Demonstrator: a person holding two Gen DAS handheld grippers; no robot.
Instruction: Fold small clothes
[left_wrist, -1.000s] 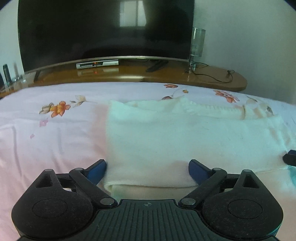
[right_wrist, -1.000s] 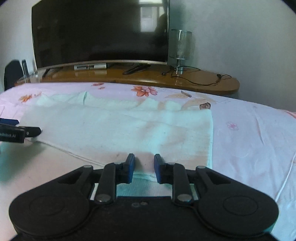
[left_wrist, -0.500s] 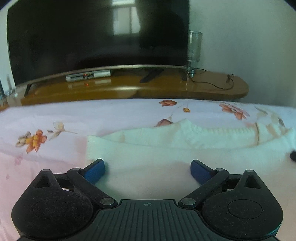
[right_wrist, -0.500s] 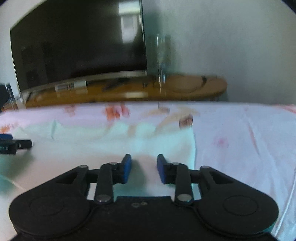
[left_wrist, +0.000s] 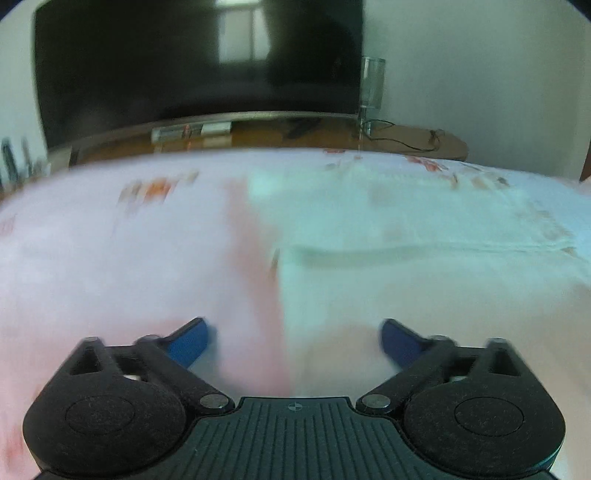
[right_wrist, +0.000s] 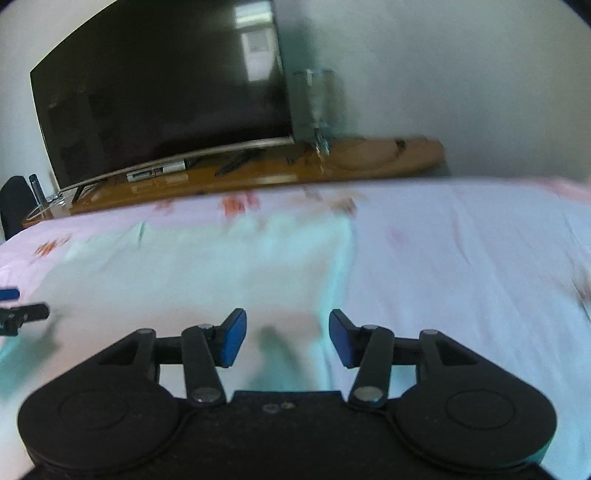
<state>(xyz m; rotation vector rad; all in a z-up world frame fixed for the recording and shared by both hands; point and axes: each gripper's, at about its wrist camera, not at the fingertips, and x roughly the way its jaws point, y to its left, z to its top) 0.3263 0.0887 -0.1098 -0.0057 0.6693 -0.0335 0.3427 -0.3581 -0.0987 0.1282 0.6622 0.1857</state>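
Note:
A white knitted garment (left_wrist: 424, 266) lies folded flat on the pink floral bedsheet (left_wrist: 110, 266). It also shows in the right wrist view (right_wrist: 207, 273). My left gripper (left_wrist: 295, 341) is open and empty, just above the garment's near left corner. My right gripper (right_wrist: 287, 341) is open and empty over the garment's near right edge. The left gripper's fingertips (right_wrist: 22, 314) show at the far left of the right wrist view. Both views are motion-blurred.
A wooden TV bench (left_wrist: 406, 134) runs behind the bed with a large dark TV (left_wrist: 192, 59), a set-top box (left_wrist: 188, 131), a glass lamp (left_wrist: 371, 88) and a cable. The bedsheet (right_wrist: 461, 266) spreads right of the garment.
My right gripper has opened from nearly shut and let go of the garment's edge. The folded layer now lies flat. Both grippers have drawn back and are moving.

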